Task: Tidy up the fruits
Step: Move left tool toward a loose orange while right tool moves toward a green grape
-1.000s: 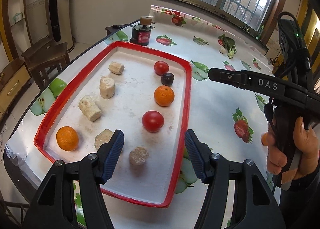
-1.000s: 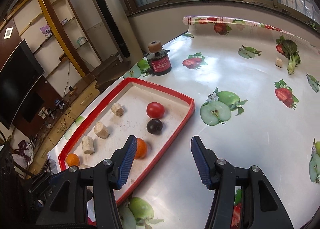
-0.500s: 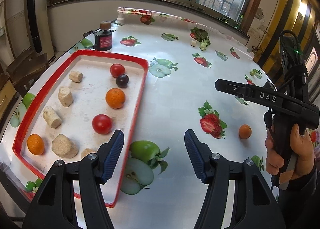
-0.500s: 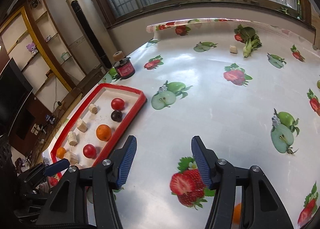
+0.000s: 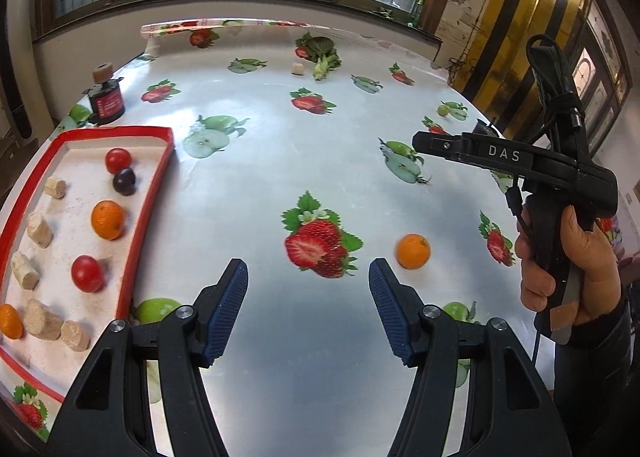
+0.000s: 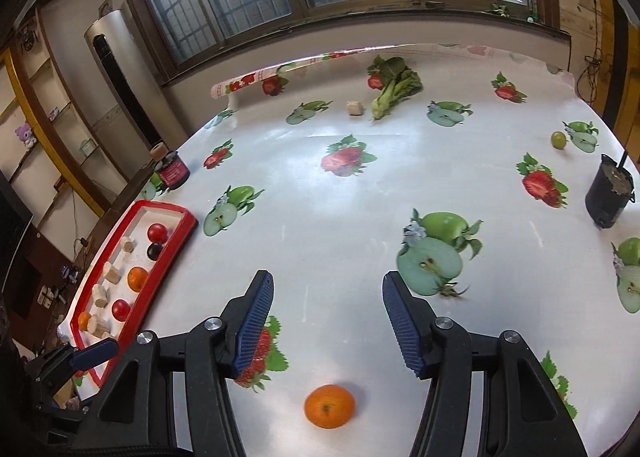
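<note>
An orange [image 6: 329, 406] lies loose on the bench [image 6: 320, 217], well apart from the red tray [image 5: 150, 193] at the bench's left edge. The tray holds two more oranges [image 5: 107, 219], two tomatoes [image 5: 87, 273], a dark plum [image 5: 123, 182] and several pale chunks [image 5: 40, 230]. The right tool [image 6: 327, 321] hangs over the loose orange with its blue pads spread and nothing between them; the orange sits below the gap, not touched. The left tool [image 5: 307, 307] is also spread and empty, above a printed strawberry, with the orange just to its right. A hand [image 5: 568, 269] grips the right tool's handle. Farther off lie a green vegetable [image 6: 394, 87], a small green fruit [image 6: 558, 139], a dark pot [image 6: 610, 197] and a red-labelled jar [image 6: 173, 171].
</note>
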Action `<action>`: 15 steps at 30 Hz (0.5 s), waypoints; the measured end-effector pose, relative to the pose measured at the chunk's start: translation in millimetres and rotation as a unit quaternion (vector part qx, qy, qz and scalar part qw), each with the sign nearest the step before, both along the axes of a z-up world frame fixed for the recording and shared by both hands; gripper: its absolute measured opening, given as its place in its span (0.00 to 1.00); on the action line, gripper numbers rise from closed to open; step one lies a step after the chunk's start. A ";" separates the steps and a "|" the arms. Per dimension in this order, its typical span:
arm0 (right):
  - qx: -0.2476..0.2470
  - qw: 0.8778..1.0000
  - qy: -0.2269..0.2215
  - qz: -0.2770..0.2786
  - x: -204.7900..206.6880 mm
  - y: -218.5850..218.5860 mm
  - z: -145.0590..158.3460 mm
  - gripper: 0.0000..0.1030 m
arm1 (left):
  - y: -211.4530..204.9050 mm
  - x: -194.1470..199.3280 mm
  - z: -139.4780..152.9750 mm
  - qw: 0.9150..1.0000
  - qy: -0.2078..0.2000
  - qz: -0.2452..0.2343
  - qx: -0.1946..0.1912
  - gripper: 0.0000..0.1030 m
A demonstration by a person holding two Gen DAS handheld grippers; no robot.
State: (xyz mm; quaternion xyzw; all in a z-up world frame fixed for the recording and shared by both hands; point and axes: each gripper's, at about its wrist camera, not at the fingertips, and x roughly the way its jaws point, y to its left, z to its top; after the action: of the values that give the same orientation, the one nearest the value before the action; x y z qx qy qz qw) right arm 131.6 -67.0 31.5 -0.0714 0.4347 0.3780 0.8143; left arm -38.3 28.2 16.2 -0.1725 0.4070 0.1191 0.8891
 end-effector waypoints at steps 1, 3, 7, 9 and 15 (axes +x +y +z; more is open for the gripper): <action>-0.001 1.000 -0.001 -0.004 2.9 -5.1 0.3 0.57 | -5.5 5.9 0.5 1.000 0.000 -0.008 0.001 0.60; -0.002 1.000 -0.003 -0.013 8.0 -14.9 0.7 0.57 | -17.4 17.5 1.0 1.000 0.000 -0.026 0.001 0.60; -0.005 1.000 -0.003 -0.029 17.2 -32.9 -0.6 0.58 | -42.1 36.9 0.2 0.998 0.000 -0.062 0.000 0.60; -0.006 0.999 -0.003 -0.037 22.3 -41.8 -1.6 0.58 | -53.9 46.0 -2.3 0.997 0.001 -0.078 0.004 0.60; -0.001 0.998 -0.004 -0.056 34.6 -62.8 -2.3 0.58 | -80.0 71.3 -21.4 0.993 0.026 -0.112 0.015 0.60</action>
State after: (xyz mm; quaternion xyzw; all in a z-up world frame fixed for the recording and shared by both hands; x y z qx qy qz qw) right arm 166.2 -129.9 29.2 -0.0497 0.4350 0.3306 0.8361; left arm 33.0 -51.8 -5.2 -0.1092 0.4446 0.0292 0.8886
